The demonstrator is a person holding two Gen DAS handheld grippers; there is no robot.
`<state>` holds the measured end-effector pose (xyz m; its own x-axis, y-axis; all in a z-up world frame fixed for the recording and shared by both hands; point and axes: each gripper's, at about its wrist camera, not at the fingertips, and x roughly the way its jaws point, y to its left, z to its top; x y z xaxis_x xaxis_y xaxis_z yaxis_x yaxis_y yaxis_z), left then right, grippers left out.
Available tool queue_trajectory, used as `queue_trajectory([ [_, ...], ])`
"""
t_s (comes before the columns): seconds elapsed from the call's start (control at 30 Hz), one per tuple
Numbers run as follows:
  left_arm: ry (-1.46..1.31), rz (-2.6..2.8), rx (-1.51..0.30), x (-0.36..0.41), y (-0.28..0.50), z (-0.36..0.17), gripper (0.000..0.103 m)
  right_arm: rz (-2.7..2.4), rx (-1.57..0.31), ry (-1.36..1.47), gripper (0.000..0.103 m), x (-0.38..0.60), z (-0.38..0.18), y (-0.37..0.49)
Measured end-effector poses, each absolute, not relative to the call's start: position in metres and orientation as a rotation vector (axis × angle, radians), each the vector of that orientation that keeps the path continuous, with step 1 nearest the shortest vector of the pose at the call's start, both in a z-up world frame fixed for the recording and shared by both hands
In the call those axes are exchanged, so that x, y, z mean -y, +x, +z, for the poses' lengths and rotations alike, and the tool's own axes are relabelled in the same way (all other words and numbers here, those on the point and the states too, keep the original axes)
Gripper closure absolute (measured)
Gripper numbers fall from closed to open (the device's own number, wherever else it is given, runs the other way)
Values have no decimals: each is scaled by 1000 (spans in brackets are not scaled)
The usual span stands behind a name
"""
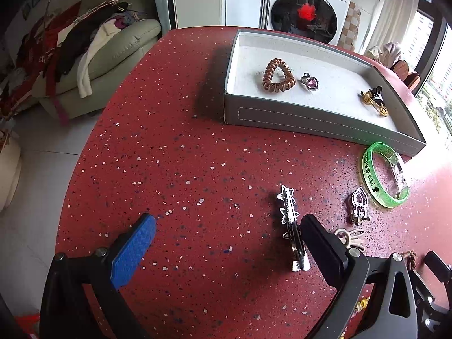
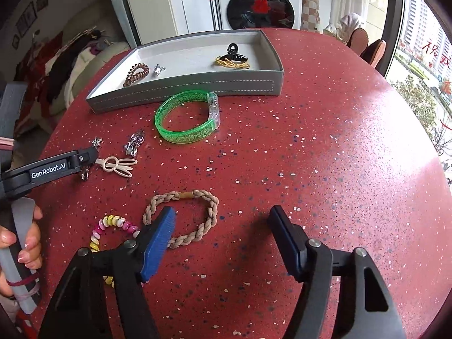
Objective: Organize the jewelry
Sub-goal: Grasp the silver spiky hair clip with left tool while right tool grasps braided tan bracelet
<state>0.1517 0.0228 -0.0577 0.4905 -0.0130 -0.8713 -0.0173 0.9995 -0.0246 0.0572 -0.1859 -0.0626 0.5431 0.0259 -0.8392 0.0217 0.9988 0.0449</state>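
I see the grey tray (image 1: pixel 319 120) on the red table (image 1: pixel 175 152), holding a coiled hair tie (image 1: pixel 278 75), a heart pendant (image 1: pixel 310 82) and a black clip (image 1: pixel 374 99). My left gripper (image 1: pixel 228 230) is spread wide, its right finger just beside the star hair clip (image 1: pixel 291 226) in front of the tray. My right gripper (image 2: pixel 221 233) is also spread, empty, over the braided band (image 2: pixel 195 217). The green bracelet (image 2: pixel 185 117) lies just in front of the tray.

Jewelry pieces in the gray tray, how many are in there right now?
3: a brown spiral hair tie at the tray's left, a heart pendant beside it, and a black-and-gold clip at right.
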Motion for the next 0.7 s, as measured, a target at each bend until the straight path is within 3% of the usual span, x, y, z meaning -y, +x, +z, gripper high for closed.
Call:
queue_trajectory([
  [0.33, 70, -54, -1012, -12, 148, -54, 1, 26, -983, -22, 37, 179, -64, 52],
  [0.53, 134, -166, -985, 2, 141, -49, 37, 59, -987, -37, 54, 174, -62, 53],
  [0.6, 135, -202, -989, 5, 140, -47, 54, 69, -988, -41, 62, 172, -61, 53],
  [0.63, 142, -210, -989, 7, 140, -47, 55, 71, -989, -44, 63, 171, -61, 52],
  [0.7, 147, -232, -988, 11, 138, -46, 67, 80, -988, -46, 86, 169, -60, 52],
])
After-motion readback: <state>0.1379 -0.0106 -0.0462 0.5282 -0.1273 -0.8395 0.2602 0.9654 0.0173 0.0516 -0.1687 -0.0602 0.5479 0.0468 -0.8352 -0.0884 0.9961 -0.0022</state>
